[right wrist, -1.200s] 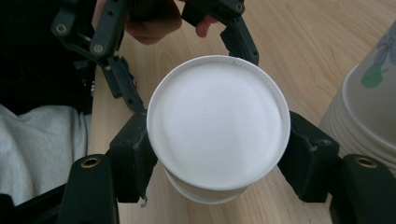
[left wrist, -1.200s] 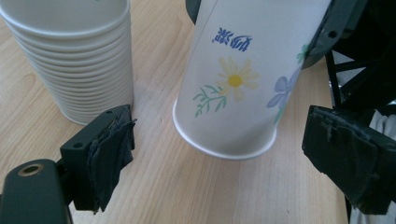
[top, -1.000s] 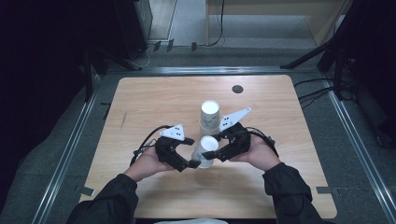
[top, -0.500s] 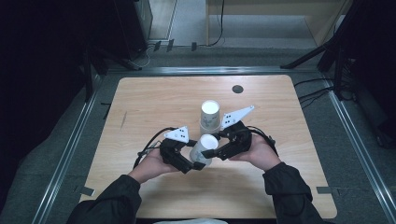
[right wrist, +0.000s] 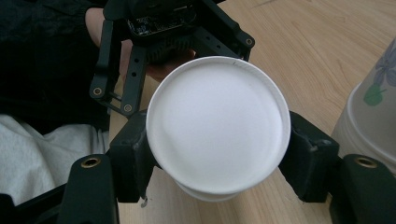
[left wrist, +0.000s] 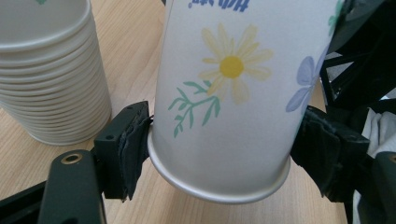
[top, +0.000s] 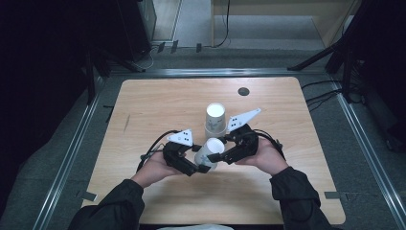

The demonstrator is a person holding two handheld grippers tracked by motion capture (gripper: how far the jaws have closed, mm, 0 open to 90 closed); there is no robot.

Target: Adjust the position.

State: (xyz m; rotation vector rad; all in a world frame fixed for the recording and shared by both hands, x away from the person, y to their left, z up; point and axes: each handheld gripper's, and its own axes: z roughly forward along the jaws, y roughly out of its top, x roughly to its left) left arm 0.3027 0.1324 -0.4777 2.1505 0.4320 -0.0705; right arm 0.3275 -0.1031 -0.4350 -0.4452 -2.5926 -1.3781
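A white paper cup (top: 208, 152) printed with flowers is held on its side just above the wooden table (top: 158, 105), between both grippers. My left gripper (top: 200, 166) comes in from the left. Its jaws have just been closing, and in the left gripper view its pads (left wrist: 128, 144) now press on both sides of the cup (left wrist: 224, 93) near one end. My right gripper (top: 221, 155) is shut on the same cup from the right. In the right gripper view the cup's round white end (right wrist: 217, 126) faces the camera between the jaws. A stack of nested cups (top: 215, 120) stands just behind.
The cup stack (left wrist: 46, 70) stands close to the held cup and shows again at the right edge (right wrist: 373, 107) of the right gripper view. A small black round hole (top: 243, 91) sits near the table's far edge. Metal rails run along both sides of the table.
The left gripper's jaws have closed from wide open onto the cup. Both hands and the cup have stayed where they were.
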